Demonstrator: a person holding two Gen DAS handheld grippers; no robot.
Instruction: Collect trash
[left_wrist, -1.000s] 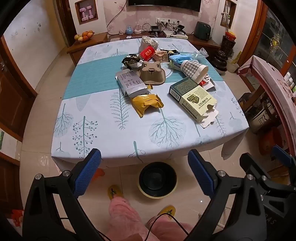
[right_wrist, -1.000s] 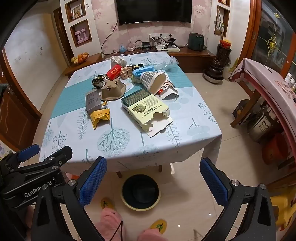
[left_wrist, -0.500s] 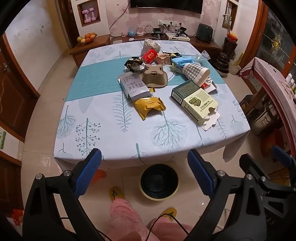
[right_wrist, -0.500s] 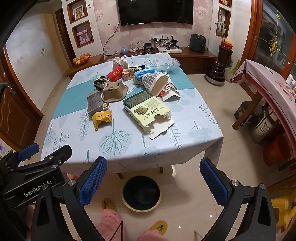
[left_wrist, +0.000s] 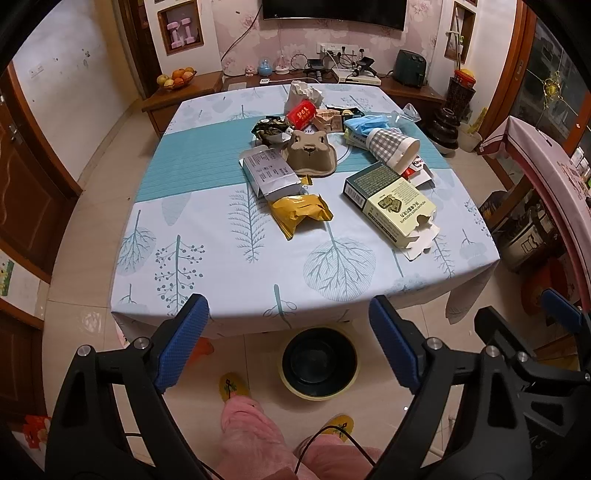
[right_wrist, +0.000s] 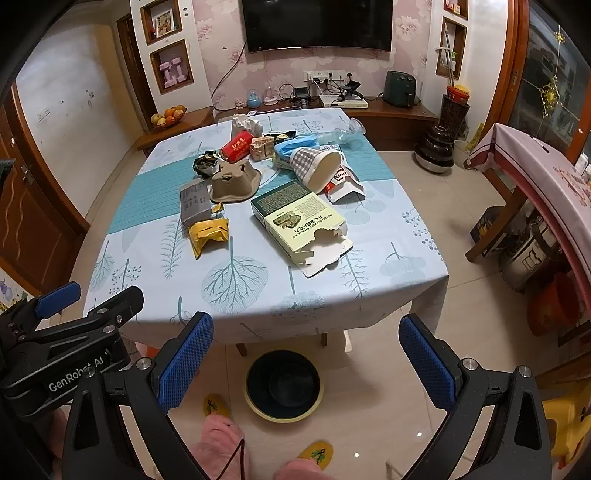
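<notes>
Both tongs, left (left_wrist: 288, 345) and right (right_wrist: 306, 363), hang released and empty near the table (left_wrist: 229, 291) edge. Trash (left_wrist: 299, 212) litters the table's far middle; the bin (right_wrist: 283, 384) waits on the floor below, ready for drops.

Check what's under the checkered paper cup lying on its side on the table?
The checkered cup lies tipped over a red-and-white Kinder wrapper and against blue plastic behind it. How far the wrapper runs beneath is covered by the cup; anything else under there is hidden.
</notes>
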